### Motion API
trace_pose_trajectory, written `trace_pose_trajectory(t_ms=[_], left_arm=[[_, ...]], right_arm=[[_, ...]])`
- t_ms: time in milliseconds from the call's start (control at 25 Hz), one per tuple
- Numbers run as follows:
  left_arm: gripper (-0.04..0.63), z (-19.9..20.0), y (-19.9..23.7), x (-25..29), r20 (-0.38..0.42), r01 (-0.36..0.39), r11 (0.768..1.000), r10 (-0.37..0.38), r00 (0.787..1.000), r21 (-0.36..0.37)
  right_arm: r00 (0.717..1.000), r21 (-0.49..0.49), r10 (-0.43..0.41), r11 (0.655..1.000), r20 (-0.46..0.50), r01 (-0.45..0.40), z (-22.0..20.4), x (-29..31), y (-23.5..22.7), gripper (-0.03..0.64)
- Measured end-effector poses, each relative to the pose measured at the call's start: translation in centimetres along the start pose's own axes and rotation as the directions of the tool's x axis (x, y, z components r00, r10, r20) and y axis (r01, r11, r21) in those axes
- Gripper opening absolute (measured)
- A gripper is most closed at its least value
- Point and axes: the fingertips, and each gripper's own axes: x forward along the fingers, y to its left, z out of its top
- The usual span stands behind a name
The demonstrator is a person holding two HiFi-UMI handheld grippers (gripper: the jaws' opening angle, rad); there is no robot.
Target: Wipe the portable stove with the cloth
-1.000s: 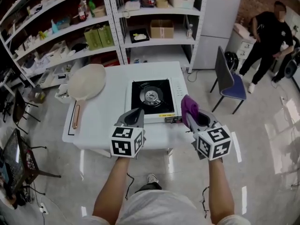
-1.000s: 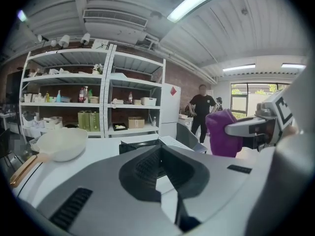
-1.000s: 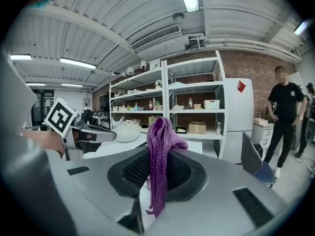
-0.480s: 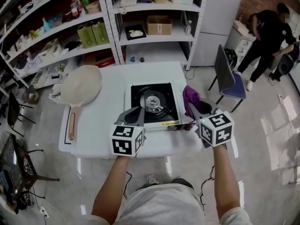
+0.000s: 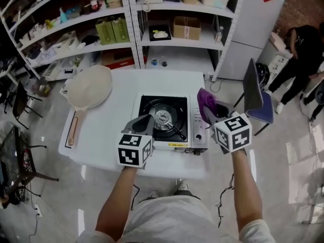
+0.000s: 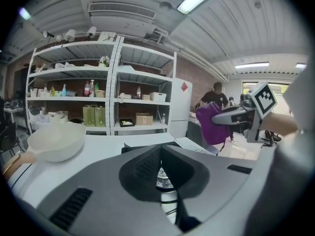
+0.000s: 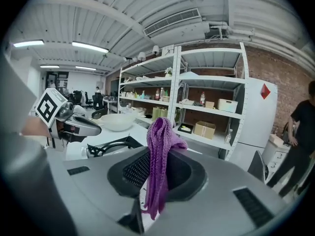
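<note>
Looking down in the head view, the portable stove (image 5: 164, 118) is sitting on the white bench (image 5: 101, 135), with a cream pan (image 5: 91, 87) lying well apart on its left. The left tool (image 5: 143, 120) is hanging over the stove's near left corner. The right tool (image 5: 209, 114) is hanging at the stove's right edge, with a purple cloth (image 5: 204, 101) sticking up out of it. A person (image 5: 304, 47) is standing far off at the right, beyond a chair (image 5: 255, 92).

In the left gripper view, the left tool (image 6: 160, 151) is pressing its jaws together with nothing between them. The stove (image 6: 129, 147) is showing just beyond, and the cloth (image 6: 211, 124) is hanging at the right.

In the right gripper view, the right tool (image 7: 156, 150) is pinching the cloth (image 7: 160, 141). The cloth is bunching above the jaws and trailing below them, clear of the stove (image 7: 113, 145).
</note>
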Motion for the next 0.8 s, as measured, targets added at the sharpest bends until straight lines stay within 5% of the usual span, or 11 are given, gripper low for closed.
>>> trace_pose_trajectory(t_ms=[400, 800], left_arm=[[0.005, 0.4, 0.4, 2.2, 0.01, -0.156, 0.986, 0.157, 0.988, -0.052], [0.005, 0.0, 0.6, 2.3, 0.005, -0.252, 0.965, 0.254, 0.967, -0.076]], right_arm=[[0.989, -0.072, 0.141, 0.987, -0.033, -0.144, -0.6, 5.4, -4.9, 0.063], [0.965, -0.333, 0.182, 0.913, -0.188, -0.237, -2.6, 10.8, -6.0, 0.063]])
